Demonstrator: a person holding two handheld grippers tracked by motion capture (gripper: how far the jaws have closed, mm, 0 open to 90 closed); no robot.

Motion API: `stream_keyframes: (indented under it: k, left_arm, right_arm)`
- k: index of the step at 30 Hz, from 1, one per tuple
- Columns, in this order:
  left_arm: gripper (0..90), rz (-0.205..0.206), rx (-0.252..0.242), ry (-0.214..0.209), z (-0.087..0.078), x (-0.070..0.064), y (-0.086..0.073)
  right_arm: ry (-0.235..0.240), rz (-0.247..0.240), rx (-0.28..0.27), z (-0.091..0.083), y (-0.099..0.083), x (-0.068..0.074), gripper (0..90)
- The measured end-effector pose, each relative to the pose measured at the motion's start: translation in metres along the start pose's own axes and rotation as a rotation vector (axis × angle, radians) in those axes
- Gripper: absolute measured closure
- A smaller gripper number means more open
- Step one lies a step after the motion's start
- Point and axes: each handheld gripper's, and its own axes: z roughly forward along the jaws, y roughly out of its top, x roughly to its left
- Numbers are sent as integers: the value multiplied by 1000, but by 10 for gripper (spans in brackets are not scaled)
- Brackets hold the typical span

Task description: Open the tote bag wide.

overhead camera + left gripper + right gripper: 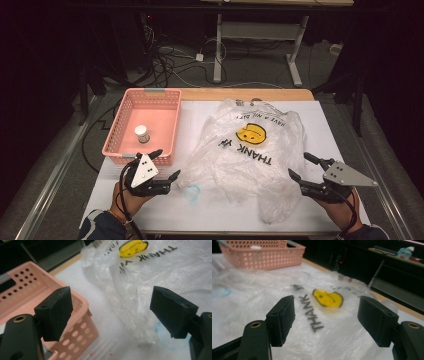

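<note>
A clear plastic bag (pixel 245 150) with a yellow smiley and "THANK" lettering lies crumpled on the white table cover (pixel 320 120). The bag (pixel 140 282) also spreads ahead in the left gripper view, and its print (pixel 327 298) faces the right gripper view. My left gripper (pixel 167 162) stands open at the bag's left edge, just in front of the pink basket (pixel 125 111). My right gripper (pixel 302 167) is open at the bag's right edge. Nothing sits between either pair of jaws. Inside the basket stands a small white-capped jar (pixel 142 133).
The pink basket (pixel 77 315) is close beside my left jaw. A faint blue ring mark (pixel 192 192) lies on the cover near the front. Cables and a desk frame (pixel 260 35) are on the floor beyond the table's far edge.
</note>
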Motion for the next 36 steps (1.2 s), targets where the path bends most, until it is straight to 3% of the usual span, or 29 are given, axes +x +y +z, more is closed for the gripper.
stream_keyframes:
  k: [4, 10, 13, 18, 22, 26, 29, 34, 36]
  left_arm:
    - [194, 5, -2, -16, 4, -5, 4]
    - [195, 17, 17, -40, 8, -11, 4]
    - [194, 41, 33, -56, 11, -17, 4]
    - [194, 64, 52, -75, 17, -25, 6]
    - [194, 63, 96, -104, 27, -28, 5]
    - [194, 73, 106, -106, 29, -29, 4]
    - [194, 78, 87, -84, 24, -26, 3]
    - [194, 50, 76, -71, 19, -19, 1]
    - [194, 46, 79, -67, 19, -18, 1]
  right_arm:
    - [4, 5, 5, 0, -4, 0, 309]
    - [-51, 23, 2, -2, -6, -8, 309]
    - [-73, 27, -5, -1, -6, -12, 311]
    - [-128, 49, 31, 2, -14, -22, 311]
    - [-158, 54, 46, 5, -17, -31, 319]
    - [-190, 53, 64, 11, -17, -43, 341]
    - [-206, 77, 81, 19, -16, -57, 343]
    - [-210, 131, 132, 41, -17, -84, 371]
    - [-202, 172, 156, 52, -17, -92, 372]
